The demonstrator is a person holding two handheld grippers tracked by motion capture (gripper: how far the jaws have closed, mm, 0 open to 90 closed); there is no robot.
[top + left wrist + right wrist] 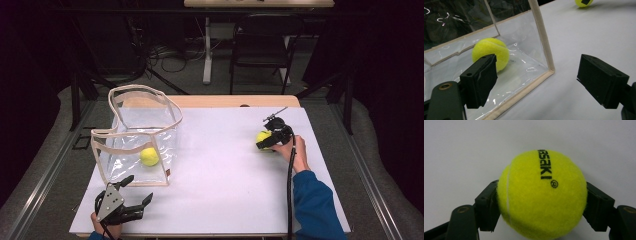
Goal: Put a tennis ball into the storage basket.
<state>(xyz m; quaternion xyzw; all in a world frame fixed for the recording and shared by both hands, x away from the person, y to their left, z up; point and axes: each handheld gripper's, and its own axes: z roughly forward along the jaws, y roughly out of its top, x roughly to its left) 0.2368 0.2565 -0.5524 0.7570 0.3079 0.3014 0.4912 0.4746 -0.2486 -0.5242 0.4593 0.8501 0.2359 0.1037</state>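
White bench (220,170): wide bare stretch between clear bag (137,135) at left and right gripper (269,140) near right edge. Bag upright, mouth open at top, beige trim; one tennis ball (149,156) inside on bag floor. Left gripper (131,192) at near-left corner, just in front of bag, jaws spread wide, nothing between, touching nothing. Right gripper clamped on second tennis ball (542,197), pads pressed to both sides, ball low over bench, well apart from bag.
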